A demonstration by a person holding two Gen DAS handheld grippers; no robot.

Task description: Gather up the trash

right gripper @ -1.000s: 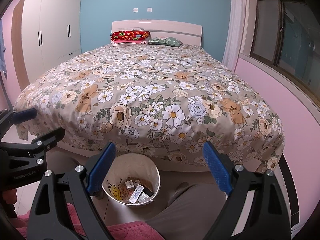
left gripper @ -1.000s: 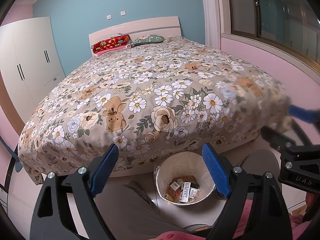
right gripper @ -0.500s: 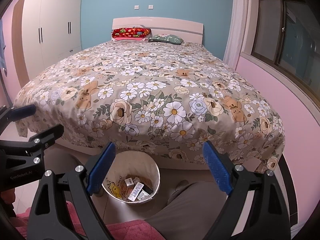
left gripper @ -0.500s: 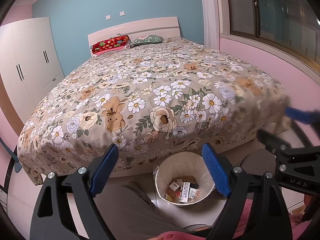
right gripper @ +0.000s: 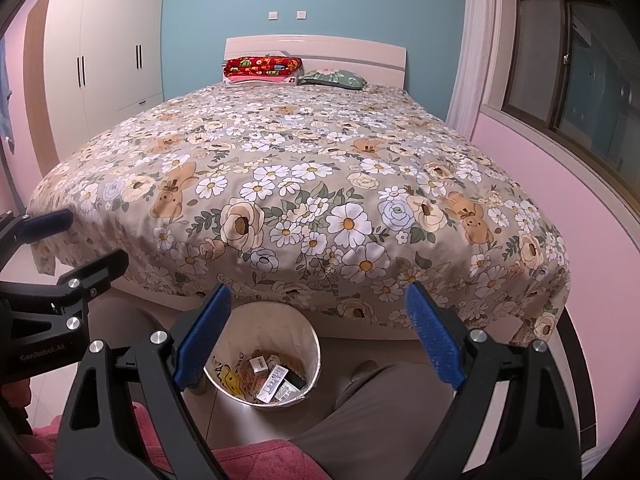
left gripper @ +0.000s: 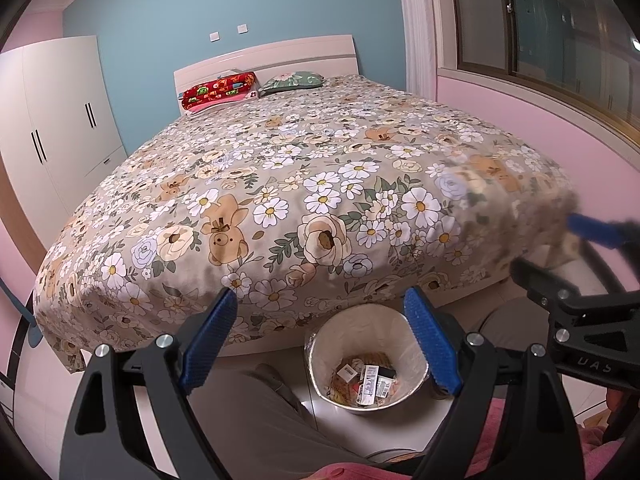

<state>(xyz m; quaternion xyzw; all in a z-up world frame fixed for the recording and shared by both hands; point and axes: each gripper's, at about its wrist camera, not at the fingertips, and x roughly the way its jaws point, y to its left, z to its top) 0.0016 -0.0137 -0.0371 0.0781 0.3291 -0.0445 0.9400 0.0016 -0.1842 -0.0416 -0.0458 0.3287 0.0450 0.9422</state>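
Two walls meet behind the bed (left gripper: 304,184): a blue one at its head and a pink one along its right side, under a wide window (left gripper: 560,40) with a white curtain (left gripper: 416,28) at its near edge. A white wardrobe (right gripper: 108,56) with dark handles stands to the left. The bed fills most of both views, spread with a beige cover printed with daisies, roses and small bears; the cover hangs over the foot of the bed and drops toward the pale tiled floor (left gripper: 48,400). At the headboard (right gripper: 360,52) lie a folded red blanket (right gripper: 262,67) and, just beside it, a green pillow (right gripper: 334,79).

On the floor at the foot of the bed, partly under the hanging cover, stands a small round bin (left gripper: 360,332) lined with a bag. Trash (left gripper: 366,376) lies in its bottom: small cartons and wrappers, some with barcodes.

A person's legs in grey trousers (right gripper: 384,412) reach toward the bin on either side, and a pink cloth (right gripper: 256,460) shows at the bottom edge.

Both grippers hang above the bin with nothing between their blue pads. The left gripper (left gripper: 320,344) has its jaws spread wide, and so does the right gripper (right gripper: 320,340); each shows at the edge of the other's view.
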